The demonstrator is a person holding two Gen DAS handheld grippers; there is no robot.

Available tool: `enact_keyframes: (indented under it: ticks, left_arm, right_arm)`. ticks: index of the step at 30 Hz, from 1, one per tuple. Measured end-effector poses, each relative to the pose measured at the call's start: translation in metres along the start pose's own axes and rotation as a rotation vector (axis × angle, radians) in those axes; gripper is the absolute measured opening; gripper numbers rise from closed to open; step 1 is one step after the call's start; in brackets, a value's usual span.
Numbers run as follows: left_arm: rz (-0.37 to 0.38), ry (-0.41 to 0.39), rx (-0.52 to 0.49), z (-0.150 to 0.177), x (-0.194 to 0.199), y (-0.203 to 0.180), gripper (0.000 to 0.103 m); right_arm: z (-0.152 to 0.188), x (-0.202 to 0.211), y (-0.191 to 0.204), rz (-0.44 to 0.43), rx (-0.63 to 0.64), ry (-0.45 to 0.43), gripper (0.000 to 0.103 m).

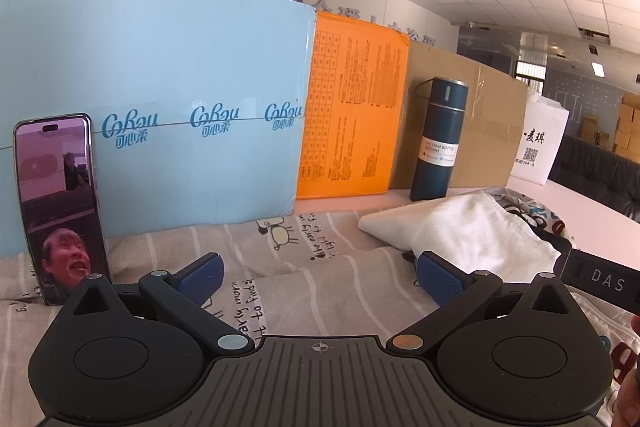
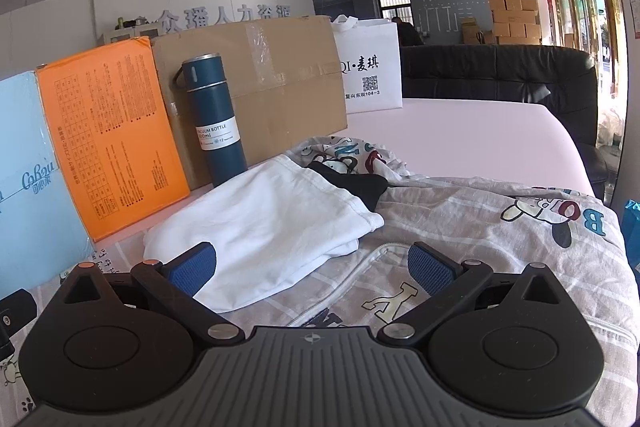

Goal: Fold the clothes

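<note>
A white garment (image 2: pixel 276 223) lies crumpled on a grey cartoon-print cloth (image 2: pixel 480 219) with a zipper, spread over the table. A dark piece of clothing (image 2: pixel 360 185) pokes out behind the white one. In the left wrist view the white garment (image 1: pixel 460 227) sits ahead to the right, on striped printed cloth (image 1: pixel 304 267). My left gripper (image 1: pixel 320 277) hovers open over the printed cloth with nothing between its fingers. My right gripper (image 2: pixel 312 267) is open too, its left finger (image 2: pixel 192 267) over the white garment's near edge.
Along the back stand a light blue box (image 1: pixel 160 99), an orange box (image 1: pixel 352 107), a brown carton (image 2: pixel 272 75) and a white bag (image 2: pixel 372 67). A dark blue vacuum bottle (image 2: pixel 216 119) stands before the carton. A phone (image 1: pixel 60 203) leans at the left. Bare pink tabletop (image 2: pixel 460 135) lies beyond.
</note>
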State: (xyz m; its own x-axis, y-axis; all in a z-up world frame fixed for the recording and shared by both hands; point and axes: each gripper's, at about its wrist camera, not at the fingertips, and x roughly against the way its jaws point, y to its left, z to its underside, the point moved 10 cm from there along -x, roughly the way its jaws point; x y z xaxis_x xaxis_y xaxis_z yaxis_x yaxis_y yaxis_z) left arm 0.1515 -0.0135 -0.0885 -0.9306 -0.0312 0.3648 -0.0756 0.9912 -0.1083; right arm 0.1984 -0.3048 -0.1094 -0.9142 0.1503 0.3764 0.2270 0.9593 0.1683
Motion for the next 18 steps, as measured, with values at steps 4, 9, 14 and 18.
enact_keyframes:
  ticks: [4,9,14,18]
  left_arm:
    - [-0.002,0.005,-0.003,0.0016,-0.0016,0.0001,0.103]
    - [0.0,0.01,-0.012,0.0039,-0.0027,-0.0011,0.103]
    - [0.001,0.01,-0.014,0.0041,-0.0025,-0.001,0.103]
    - [0.001,0.011,-0.016,0.0043,-0.003,-0.0013,0.103]
  right_arm:
    - [0.0006,-0.0006,0.0013,0.0,0.014,0.002,0.103]
    - [0.0012,-0.0005,0.0032,-0.005,0.025,0.005,0.103]
    - [0.0012,0.0004,0.0048,-0.004,0.039,-0.003,0.103]
    - [0.0013,0.0006,0.0056,-0.005,0.044,-0.004,0.103]
